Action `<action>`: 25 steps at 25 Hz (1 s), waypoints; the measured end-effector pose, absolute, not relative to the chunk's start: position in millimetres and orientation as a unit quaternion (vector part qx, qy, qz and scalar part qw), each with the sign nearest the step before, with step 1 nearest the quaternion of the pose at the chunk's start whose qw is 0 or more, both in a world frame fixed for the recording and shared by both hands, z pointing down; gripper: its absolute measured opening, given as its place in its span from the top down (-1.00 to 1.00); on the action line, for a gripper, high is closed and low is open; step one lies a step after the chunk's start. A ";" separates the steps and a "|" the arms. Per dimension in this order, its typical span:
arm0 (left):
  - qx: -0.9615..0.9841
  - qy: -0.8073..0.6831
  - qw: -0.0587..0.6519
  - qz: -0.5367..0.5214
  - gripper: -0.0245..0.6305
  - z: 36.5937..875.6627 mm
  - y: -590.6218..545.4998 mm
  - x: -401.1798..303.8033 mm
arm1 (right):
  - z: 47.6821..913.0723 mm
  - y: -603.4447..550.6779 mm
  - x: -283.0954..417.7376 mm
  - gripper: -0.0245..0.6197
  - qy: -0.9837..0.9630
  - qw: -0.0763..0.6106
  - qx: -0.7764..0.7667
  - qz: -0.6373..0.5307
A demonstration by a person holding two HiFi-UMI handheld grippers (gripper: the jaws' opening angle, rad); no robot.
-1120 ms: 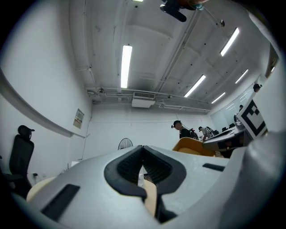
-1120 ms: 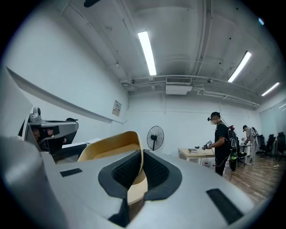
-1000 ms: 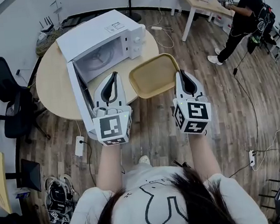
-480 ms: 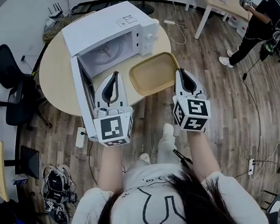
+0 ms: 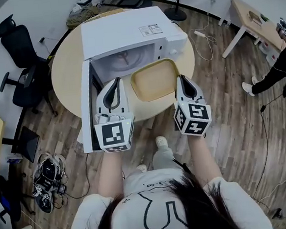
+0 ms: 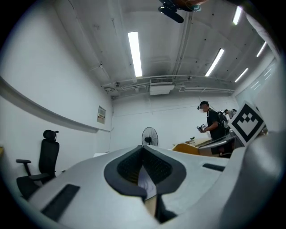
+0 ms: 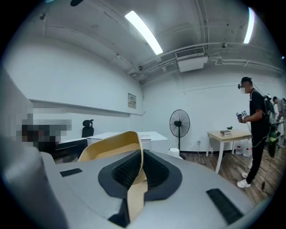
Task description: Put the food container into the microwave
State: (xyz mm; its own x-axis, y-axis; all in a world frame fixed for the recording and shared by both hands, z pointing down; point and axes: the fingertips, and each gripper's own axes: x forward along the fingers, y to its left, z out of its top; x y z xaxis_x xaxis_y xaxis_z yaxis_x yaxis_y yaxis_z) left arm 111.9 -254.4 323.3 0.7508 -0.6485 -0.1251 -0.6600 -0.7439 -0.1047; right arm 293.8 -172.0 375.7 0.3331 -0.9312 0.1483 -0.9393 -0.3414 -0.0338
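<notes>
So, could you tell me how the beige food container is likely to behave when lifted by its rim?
Probably light: the food container looks shallow and empty, pinched only at its rim by the left gripper and right gripper. Likely fairly stiff: it spans between them without visible sag. The thin, smooth rim might slip if tilted.

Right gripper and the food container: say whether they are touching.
Touching. The right gripper view shows the right gripper with its jaws clamped on the rim of the food container, which runs up between them.
</notes>
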 end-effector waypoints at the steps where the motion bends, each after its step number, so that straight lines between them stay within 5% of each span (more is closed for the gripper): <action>1: -0.929 0.362 0.072 0.036 0.90 324.9 -260.3 113.2 | 378.6 -181.8 297.1 0.80 -0.582 0.035 0.809 0.072; 25: -0.826 0.558 0.074 0.003 0.90 334.4 -319.6 110.8 | 461.5 -332.4 313.9 0.80 -0.734 0.069 0.650 0.185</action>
